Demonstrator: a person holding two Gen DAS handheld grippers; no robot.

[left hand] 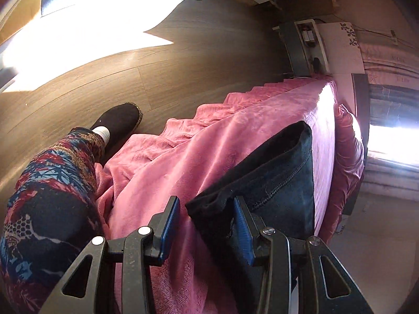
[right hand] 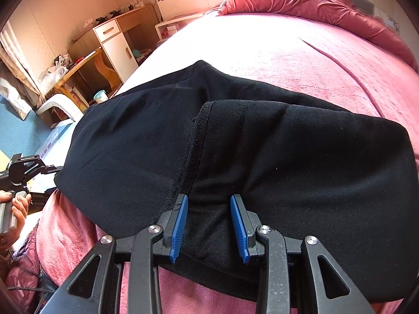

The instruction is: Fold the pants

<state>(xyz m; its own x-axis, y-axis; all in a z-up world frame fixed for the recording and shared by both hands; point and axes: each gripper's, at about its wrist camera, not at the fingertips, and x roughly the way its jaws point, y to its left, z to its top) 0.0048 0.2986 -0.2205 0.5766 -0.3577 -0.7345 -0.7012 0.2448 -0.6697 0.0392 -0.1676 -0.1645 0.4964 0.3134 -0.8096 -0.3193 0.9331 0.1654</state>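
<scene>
The right gripper (right hand: pixel 209 229), nearest the lens, has its jaws part open astride a bunched ridge of the pants (right hand: pixel 235 151); whether the pads actually press it, I cannot tell. The one pair of black pants lies folded on the pink blanket (right hand: pixel 327 60) at the bed's edge. The left gripper (left hand: pixel 207 229) is half open and empty beside the pants' end. Best to pinch every layer and keep the edges aligned. Two grippers, one blanket.
</scene>
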